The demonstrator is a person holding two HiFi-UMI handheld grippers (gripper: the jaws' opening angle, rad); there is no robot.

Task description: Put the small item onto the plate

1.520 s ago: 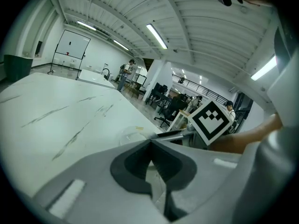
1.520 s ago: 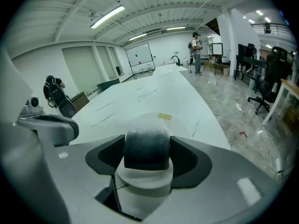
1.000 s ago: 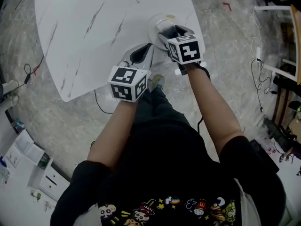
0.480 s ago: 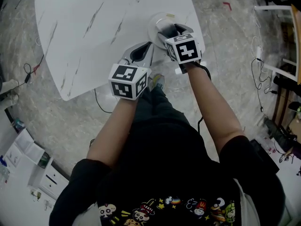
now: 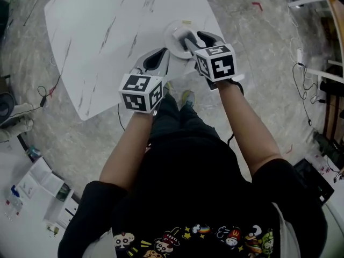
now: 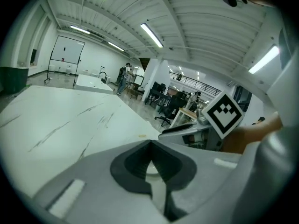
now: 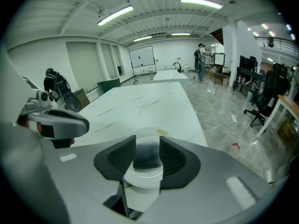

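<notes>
On the white marbled desk point(image 5: 107, 31) a yellow label point(image 5: 186, 22) lies just beyond the plate point(image 5: 173, 32), the left hand-held gripper point(image 5: 156, 62) hangs left of it with jaws together and empty, and the right hand-held gripper point(image 5: 188, 38), over the plate, is clamped on the small dark item point(image 7: 146, 154).

A white marble-veined table point(image 5: 107, 42) stands on grey floor point(image 5: 258, 47) strewn with cables point(image 5: 41, 92).

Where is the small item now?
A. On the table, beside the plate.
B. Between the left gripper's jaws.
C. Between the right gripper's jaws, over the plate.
C: in its own view the right gripper clamps the dark item over the plate.
</notes>
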